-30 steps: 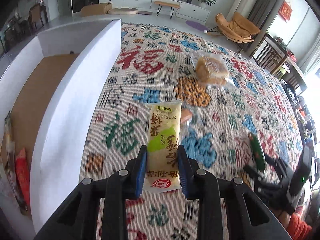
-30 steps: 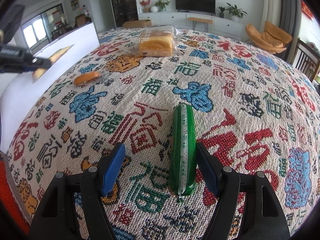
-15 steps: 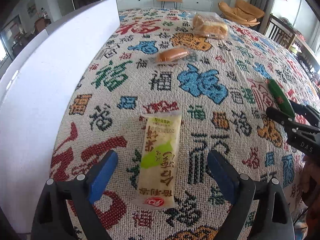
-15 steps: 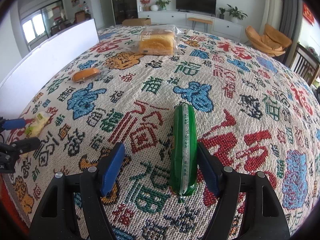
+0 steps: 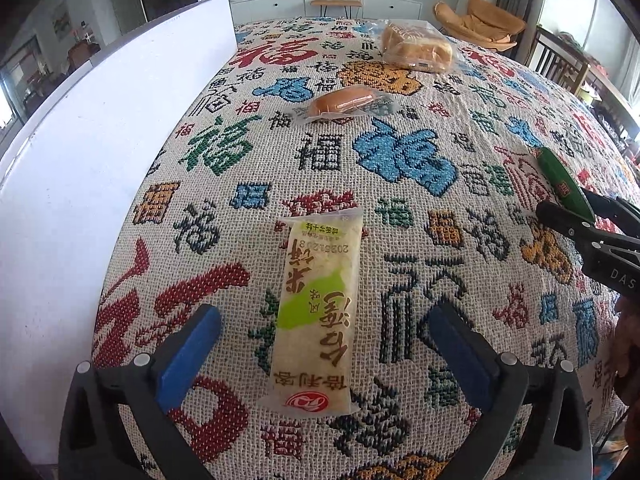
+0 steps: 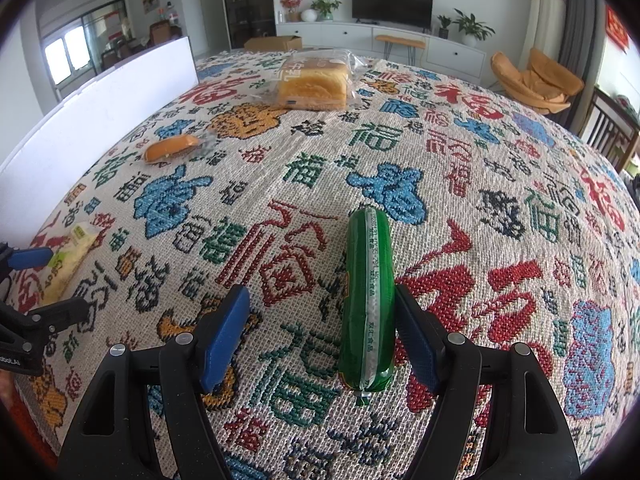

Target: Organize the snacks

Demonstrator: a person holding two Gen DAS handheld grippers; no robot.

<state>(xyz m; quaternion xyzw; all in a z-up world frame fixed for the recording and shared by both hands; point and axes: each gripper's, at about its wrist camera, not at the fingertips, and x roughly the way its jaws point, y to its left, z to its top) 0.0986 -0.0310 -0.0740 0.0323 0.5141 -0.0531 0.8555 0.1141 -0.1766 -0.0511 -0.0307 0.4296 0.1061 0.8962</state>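
Left gripper [image 5: 326, 354]: jaws just swung wide apart, rice cracker [image 5: 316, 312] loose between them, flat on the cloth [image 5: 400, 208]
Right gripper [image 6: 322, 338]: spread, green sausage [image 6: 366, 300] lying against its right pad only, not pinched

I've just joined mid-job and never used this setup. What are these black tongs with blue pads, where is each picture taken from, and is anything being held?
There is no robot: a person holds one pair of tongs in each hand, with a camera looking along its fingers. The left tongs have just been opening; the pale yellow-green snack packet lies free between them on the patterned woven tablecloth. In the other picture the right tongs stand open around the green plastic-wrapped sausage; one pad sits at its side, the other well clear, so nothing is gripped. Further off lie a small wrapped orange bun, a bagged bread loaf and a white box.
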